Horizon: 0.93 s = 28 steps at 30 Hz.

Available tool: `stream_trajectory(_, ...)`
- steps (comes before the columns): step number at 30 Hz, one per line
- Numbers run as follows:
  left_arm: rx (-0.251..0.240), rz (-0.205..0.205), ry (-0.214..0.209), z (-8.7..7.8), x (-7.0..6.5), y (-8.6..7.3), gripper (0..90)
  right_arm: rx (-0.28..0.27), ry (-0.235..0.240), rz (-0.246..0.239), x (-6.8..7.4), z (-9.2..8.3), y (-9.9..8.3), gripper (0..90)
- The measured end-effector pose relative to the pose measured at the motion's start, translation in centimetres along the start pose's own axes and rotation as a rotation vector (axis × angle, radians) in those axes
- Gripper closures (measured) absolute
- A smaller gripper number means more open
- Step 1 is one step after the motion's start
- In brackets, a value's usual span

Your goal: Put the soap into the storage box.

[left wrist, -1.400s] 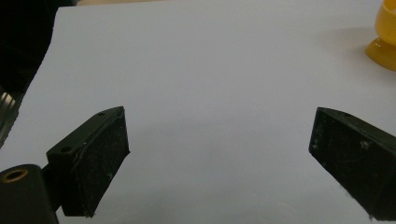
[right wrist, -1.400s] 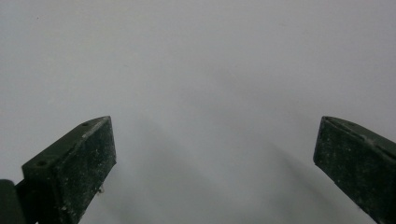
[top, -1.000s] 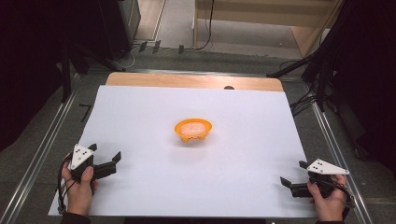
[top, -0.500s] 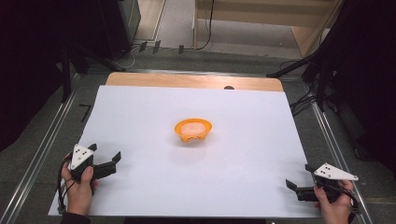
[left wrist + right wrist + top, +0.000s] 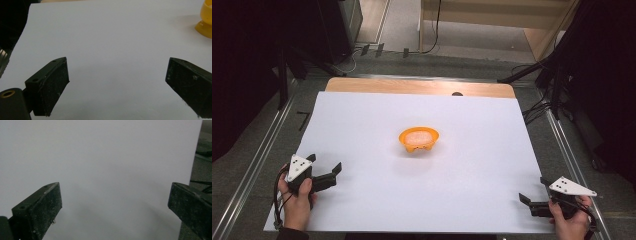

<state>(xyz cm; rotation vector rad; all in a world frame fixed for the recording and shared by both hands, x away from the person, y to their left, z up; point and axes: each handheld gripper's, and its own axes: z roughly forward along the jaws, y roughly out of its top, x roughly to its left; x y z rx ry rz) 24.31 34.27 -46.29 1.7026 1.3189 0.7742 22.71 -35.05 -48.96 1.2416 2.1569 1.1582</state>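
orange bowl (image 5: 418, 139) mid-table | well apart from both grippers | fingers (image 5: 50, 85) all spread, holding nothing

Table (image 5: 412, 86): wooden top, bare strip visible at far edge only; rest covered by white sheet (image 5: 362, 130). Orange bowl (image 5: 418, 139) stands directly on sheet, approx. centre, w/ pale contents. Small dark spot (image 5: 457, 93) at sheet's far edge.
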Motion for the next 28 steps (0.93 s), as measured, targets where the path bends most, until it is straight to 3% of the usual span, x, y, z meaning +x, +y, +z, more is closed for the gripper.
stream_trajectory(4,0.002,0.002,0.0,0.02,-0.01,0.01,5.2,-0.055,0.017,0.042,-0.04,-0.1,0.27,0.0)
stream_trajectory(9,0.003,0.001,0.001,0.04,-0.01,0.01,5.2,-0.009,0.013,0.005,0.54,0.72,0.48,0.0)
stream_trajectory(22,0.007,0.0,0.0,0.08,-0.01,0.03,5.2,-0.015,0.013,0.01,0.54,0.77,0.35,0.0)
stream_trajectory(28,0.044,-0.015,0.004,0.4,0.16,0.19,5.2,-0.019,0.014,0.009,0.55,0.7,0.39,0.0)
